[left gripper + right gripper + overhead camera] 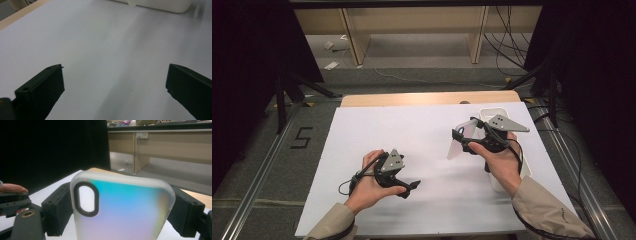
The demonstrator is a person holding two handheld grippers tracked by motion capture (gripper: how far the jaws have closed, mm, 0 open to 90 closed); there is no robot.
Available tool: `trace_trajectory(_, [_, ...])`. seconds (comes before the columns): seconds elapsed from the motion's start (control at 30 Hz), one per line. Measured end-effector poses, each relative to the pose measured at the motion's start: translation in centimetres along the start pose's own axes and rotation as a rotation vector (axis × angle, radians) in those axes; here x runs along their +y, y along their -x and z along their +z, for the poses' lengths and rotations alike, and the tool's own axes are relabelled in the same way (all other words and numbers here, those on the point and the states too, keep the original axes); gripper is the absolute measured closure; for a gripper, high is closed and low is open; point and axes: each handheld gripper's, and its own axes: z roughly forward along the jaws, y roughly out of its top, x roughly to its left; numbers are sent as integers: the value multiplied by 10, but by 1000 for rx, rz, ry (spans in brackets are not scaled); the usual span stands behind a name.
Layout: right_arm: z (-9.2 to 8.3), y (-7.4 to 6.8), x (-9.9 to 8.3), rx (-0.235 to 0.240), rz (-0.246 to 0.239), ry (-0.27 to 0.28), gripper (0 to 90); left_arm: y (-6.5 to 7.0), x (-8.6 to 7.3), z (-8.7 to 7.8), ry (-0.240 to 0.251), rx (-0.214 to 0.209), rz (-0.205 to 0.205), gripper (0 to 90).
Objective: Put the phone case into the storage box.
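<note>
Right gripper view has the phone case [122,207] standing upright, my right gripper [120,210] clamping it across its width, jaws pressed on both side edges. Camera cutout sits at about 10 o'clock, long axis running 6 to 12. From the high view, the case [460,141] hangs above the white surface [412,135], with the white tray [492,112] just behind at 1 o'clock. My left gripper [412,186] idles at 8 o'clock, jaws wide, nothing in them. So my right hand is the nearer one, and the tray's probably next.

Frosted phone case [122,210] with teal-to-pink sheen, black camera ring, white table [412,140], black grippers
</note>
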Motion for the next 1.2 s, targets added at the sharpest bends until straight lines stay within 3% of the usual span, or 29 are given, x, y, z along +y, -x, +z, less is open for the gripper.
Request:
trace_trajectory(0.73, [-5,8,5,-26,4,13,181,-5,-11,-7,-24,26,-4,11])
trace_trajectory(1.2, [-9,14,10,-45,8,23,181,-7,-13,-6,-20,19,-13,13])
